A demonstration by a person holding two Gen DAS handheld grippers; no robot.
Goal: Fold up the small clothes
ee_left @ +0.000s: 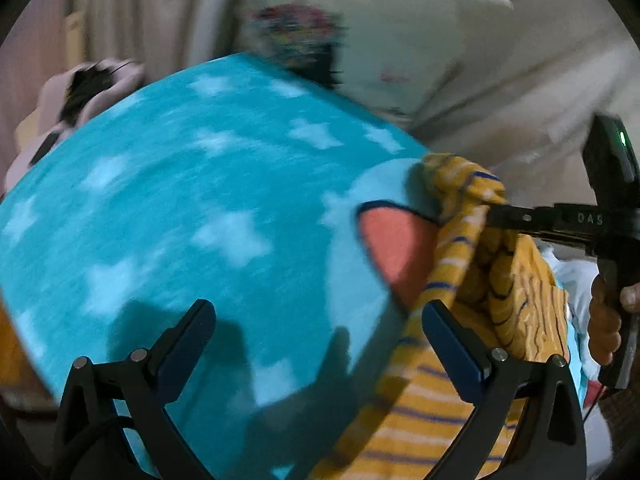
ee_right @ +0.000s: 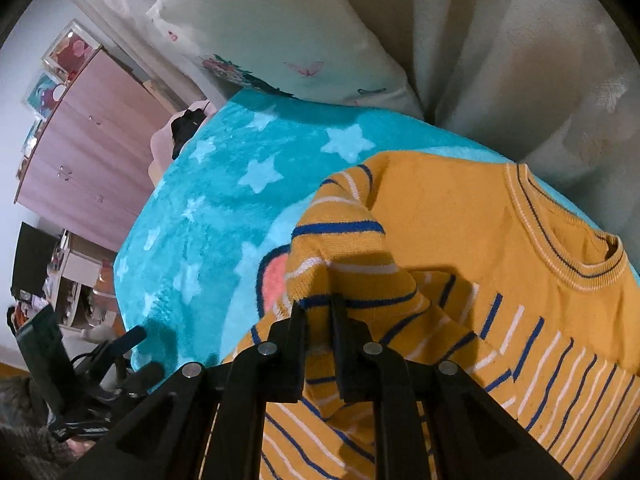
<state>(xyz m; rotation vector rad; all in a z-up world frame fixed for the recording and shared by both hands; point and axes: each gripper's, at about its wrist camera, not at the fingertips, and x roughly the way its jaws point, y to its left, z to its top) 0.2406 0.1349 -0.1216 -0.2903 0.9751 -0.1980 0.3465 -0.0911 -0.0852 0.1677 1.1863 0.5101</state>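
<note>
Turquoise fleece with pale stars covers the bed, a blanket (ee_right: 224, 184) that fills the middle of both views and carries a coral patch outlined in dark blue. On its right side lies a mustard-yellow knitted sweater (ee_right: 460, 220) with blue and white stripes, its ribbed collar toward the far right, body spread flat. The right gripper (ee_right: 319, 308) has its fingers pressed together on a fold of the sweater's striped sleeve, lifting that fold above the body of the garment. From the left wrist view the same pinch shows at the right, black fingertips buried in bunched yellow knit. The left gripper (ee_left: 318, 320) hovers over the blanket with its fingers spread wide, nothing between them; its right finger is just beside the sweater's striped edge. A white pillow (ee_right: 280, 36) with butterfly prints leans at the far end, and a pink wardrobe (ee_right: 92, 148) stands far left.
</note>
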